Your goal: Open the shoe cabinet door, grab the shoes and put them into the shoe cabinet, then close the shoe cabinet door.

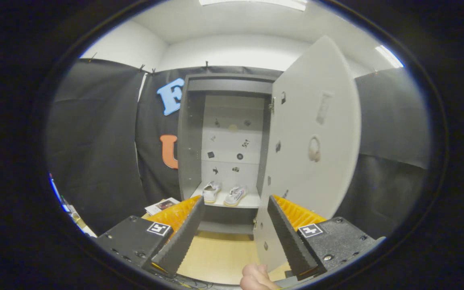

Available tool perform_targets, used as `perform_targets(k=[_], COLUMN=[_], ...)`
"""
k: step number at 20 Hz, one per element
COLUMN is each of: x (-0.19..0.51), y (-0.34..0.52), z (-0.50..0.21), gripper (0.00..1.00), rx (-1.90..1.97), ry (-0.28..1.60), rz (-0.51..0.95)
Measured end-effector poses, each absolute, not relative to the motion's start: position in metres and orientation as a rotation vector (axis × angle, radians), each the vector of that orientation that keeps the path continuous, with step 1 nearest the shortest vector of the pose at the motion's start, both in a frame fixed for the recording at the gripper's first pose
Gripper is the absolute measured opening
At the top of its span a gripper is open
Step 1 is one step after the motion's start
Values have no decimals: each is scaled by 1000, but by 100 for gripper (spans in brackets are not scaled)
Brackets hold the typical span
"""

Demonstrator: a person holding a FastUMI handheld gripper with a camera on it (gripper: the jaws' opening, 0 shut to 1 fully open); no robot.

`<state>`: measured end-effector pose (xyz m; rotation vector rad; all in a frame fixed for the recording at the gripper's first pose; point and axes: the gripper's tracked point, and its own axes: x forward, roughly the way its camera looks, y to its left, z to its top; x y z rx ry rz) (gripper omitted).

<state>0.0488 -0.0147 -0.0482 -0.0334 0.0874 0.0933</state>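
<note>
A grey shoe cabinet [189,137] stands ahead against the black booth wall. Its door [316,133] is swung wide open to the right, its lower edge close to my right finger. Two white shoes [211,191] [235,195] sit side by side on the cabinet's bottom shelf [252,200], beyond my fingertips. My gripper [236,203] is open, with nothing between its black ridged fingers [183,237]. It hangs back from the cabinet, above the pale wooden floor.
A person's hand [256,278] shows low between the fingers, near the door's bottom corner. Papers or a magazine [161,205] lie on the floor left of the cabinet. Small stickers dot the cabinet's back panel [232,141] and the door's inner face.
</note>
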Motion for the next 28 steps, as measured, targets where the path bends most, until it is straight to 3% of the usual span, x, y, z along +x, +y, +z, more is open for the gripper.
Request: perform_targets(k=[7,15,22,28], x=[17,62,125,136], y=[-127,-242,-254,-226], z=[-18,-41,-93,-103], gripper=[100,100,100,99], rx=[-9,-20,-3,-11], ry=[39,74,184,209], rz=[82,53,116,153])
